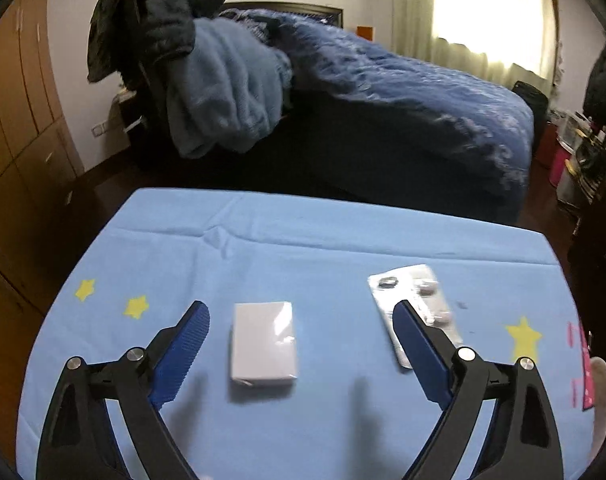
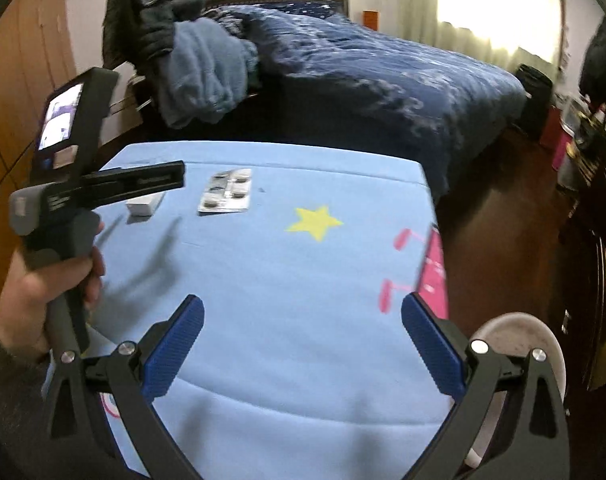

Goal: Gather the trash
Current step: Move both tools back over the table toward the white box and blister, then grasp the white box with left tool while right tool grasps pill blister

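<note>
A small white box (image 1: pixel 263 345) lies on the light blue tablecloth (image 1: pixel 303 240), between the fingers of my open left gripper (image 1: pixel 301 309), which hovers just above it. A silver blister pack (image 1: pixel 413 300) lies to its right, partly behind the right finger. In the right wrist view the box (image 2: pixel 145 205) and the blister pack (image 2: pixel 226 191) lie at the far left of the table. The left gripper's body (image 2: pixel 83 188) is over the box there. My right gripper (image 2: pixel 303 304) is open and empty above the cloth's near right part.
A white round bin (image 2: pixel 519 344) stands on the floor off the table's right edge. A bed with a dark blue duvet (image 1: pixel 403 92) is beyond the table, with clothes piled at its head (image 1: pixel 207 80). Wooden wardrobes stand left, cluttered shelves right.
</note>
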`<state>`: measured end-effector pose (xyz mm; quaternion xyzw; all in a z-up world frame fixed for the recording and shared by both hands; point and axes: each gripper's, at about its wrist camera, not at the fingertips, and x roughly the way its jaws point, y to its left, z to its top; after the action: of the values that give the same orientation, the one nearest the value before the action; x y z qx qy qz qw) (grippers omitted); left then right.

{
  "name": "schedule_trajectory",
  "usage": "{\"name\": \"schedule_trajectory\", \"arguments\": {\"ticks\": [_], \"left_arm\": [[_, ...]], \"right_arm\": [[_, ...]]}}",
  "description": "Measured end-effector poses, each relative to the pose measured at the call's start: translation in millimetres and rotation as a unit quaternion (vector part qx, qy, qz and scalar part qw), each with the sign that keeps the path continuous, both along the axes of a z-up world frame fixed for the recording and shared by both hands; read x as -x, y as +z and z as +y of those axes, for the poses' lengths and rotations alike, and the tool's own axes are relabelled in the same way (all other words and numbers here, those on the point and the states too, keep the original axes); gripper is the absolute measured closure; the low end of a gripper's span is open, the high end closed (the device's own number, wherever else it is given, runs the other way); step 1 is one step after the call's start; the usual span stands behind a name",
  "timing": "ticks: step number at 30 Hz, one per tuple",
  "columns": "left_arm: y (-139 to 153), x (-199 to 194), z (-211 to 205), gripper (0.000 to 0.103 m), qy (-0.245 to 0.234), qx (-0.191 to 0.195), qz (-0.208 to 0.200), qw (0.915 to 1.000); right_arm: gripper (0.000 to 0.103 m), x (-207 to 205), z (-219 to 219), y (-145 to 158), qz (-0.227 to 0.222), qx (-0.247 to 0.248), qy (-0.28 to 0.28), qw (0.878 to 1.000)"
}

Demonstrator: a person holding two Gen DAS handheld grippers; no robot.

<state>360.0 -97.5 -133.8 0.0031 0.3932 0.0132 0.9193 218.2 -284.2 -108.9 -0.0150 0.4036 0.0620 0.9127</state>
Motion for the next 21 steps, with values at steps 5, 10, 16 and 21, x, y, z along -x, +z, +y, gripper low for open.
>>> {"name": "schedule_trajectory", "arguments": {"ticks": [5, 10, 16, 21], "left_arm": [[-15, -13, 17, 0.018, 0.008, 0.021, 0.025, 0.9994], [-28, -19, 27, 0.032, 0.017, 0.029, 0.048, 0.9983], [-28, -17, 28, 0.063, 0.016, 0.006, 0.042, 0.999], [-20, -14, 45, 0.064, 0.036, 0.014, 0.027, 0.9989]], "right_arm": [[0.004, -18, 19, -5, 0.009, 0.001, 0.015, 1.0], [0.004, -43, 29, -11, 0.019, -0.006, 0.01, 1.0], [0.004, -73, 46, -24, 0.026, 0.01, 0.01, 1.0], [0.005, -101, 64, -35, 0.035, 0.013, 0.024, 0.999]]}}
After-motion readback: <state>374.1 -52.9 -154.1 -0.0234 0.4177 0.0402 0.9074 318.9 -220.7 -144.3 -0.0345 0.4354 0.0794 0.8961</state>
